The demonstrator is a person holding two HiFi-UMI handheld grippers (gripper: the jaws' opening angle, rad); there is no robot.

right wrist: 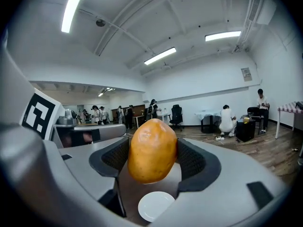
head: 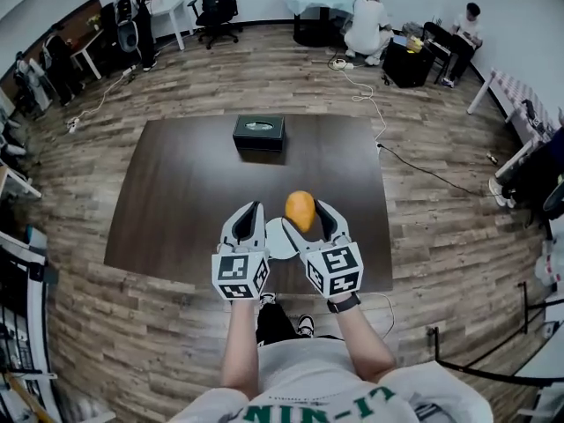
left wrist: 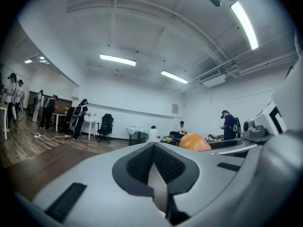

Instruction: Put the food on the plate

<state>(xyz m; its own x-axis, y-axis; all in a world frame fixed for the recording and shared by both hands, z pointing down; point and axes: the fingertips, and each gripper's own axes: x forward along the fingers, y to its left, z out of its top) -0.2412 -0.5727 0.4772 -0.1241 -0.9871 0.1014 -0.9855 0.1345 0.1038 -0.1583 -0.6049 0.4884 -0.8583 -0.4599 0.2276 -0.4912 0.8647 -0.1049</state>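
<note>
Clearly the oval orange-yellow fruit (head: 300,210) is not on the plate yet: the right tongs (right wrist: 152,161) hold it by its two sides, the black ribbed pads (right wrist: 191,160) pressing on it with its long axis upright. I think it is held like this so that the lower end can meet the dish first. The small round white plate (right wrist: 155,205) lies on the near part of the dark brown wooden surface (head: 185,192), just under and a little near of the fruit, so the fruit is in the air above it. The left tongs (left wrist: 154,162) are closed together with nothing between them and hang just left of the right ones, probably only as company. A black rectangular tissue box (head: 258,133) stands at the far side, well apart from the plate
</note>
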